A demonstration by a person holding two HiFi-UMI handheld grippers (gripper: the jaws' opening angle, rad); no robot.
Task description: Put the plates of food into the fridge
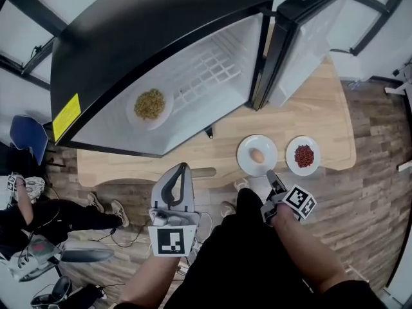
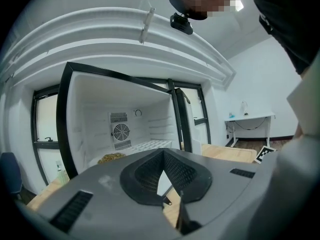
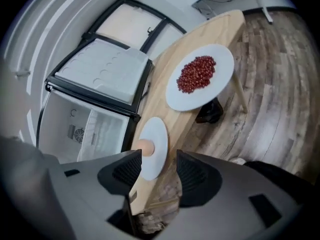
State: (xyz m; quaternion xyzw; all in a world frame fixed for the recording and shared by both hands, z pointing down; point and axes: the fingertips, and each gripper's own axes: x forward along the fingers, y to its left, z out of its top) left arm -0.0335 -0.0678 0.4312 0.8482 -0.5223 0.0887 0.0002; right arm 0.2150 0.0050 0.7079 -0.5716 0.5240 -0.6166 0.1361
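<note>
A white plate with an egg (image 1: 257,154) and a white plate of red beans (image 1: 303,156) lie on the wooden table (image 1: 322,108) near its front edge. A third plate, of yellowish grain (image 1: 149,105), sits inside the open fridge (image 1: 161,31). My right gripper (image 1: 272,179) is open just below the egg plate, off the table edge; in the right gripper view the egg plate (image 3: 155,139) shows between its jaws and the bean plate (image 3: 199,76) farther off. My left gripper (image 1: 179,176) is shut and empty, facing the fridge and its grain plate (image 2: 111,157).
The fridge door (image 1: 309,37) stands open to the right, over the table's back. A person sits on the floor at the left (image 1: 38,217) beside a blue chair (image 1: 29,137). A dark object (image 3: 210,111) stands under the table edge.
</note>
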